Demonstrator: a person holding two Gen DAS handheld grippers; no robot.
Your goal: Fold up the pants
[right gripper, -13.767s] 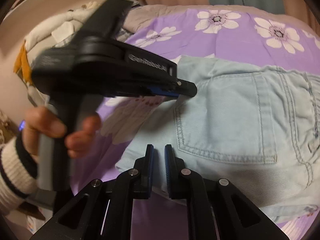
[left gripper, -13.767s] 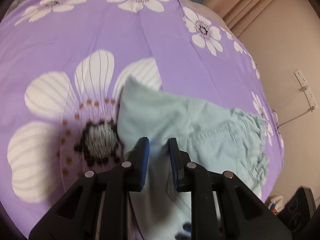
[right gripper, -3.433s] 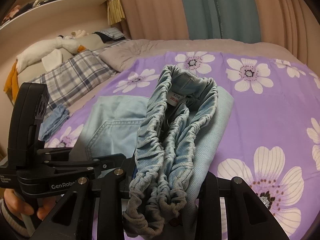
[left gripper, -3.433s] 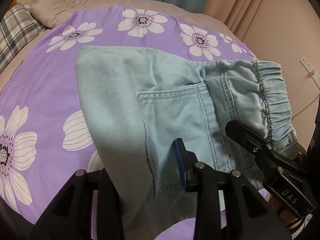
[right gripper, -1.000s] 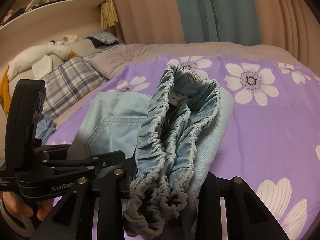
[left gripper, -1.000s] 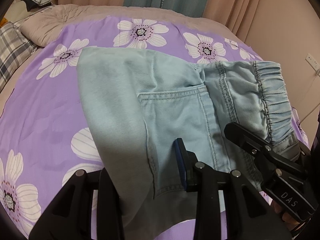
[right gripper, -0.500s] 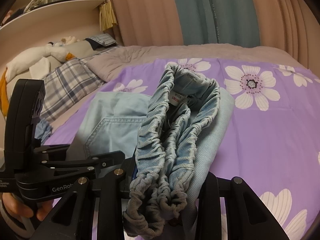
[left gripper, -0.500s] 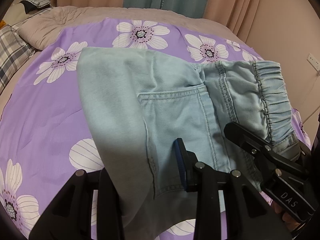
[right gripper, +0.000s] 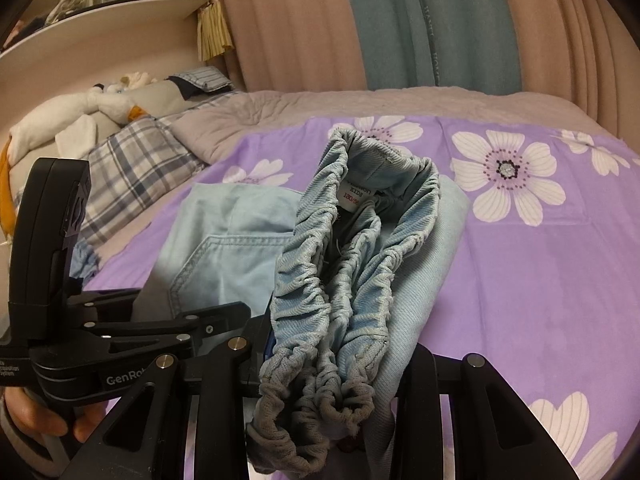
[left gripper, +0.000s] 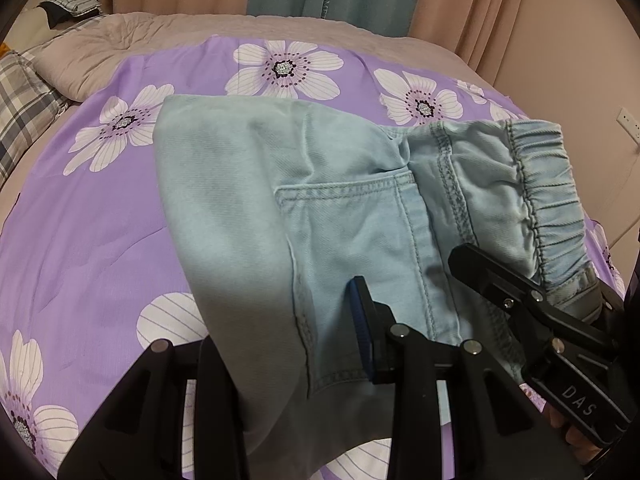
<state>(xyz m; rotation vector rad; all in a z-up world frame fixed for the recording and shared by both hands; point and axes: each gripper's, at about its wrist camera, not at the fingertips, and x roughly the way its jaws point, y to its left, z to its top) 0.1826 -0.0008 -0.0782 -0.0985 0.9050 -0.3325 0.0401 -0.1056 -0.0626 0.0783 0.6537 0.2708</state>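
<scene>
You have the pants (left gripper: 248,200) folded into a thick bundle and lifted over the purple floral bedspread (left gripper: 80,208), so this reads as the carry-and-place step. Your left gripper (left gripper: 288,344) straddles the near denim edge, jaws wide around the bulk and apparently clamping it. Your right gripper (right gripper: 332,364) holds the bunched elastic waistband (right gripper: 344,264) (its fingertips are buried in cloth, so the pinch itself is hidden). Next, you probably need to lower both ends together, level, then release and smooth the pocket (left gripper: 348,240) side flat.
</scene>
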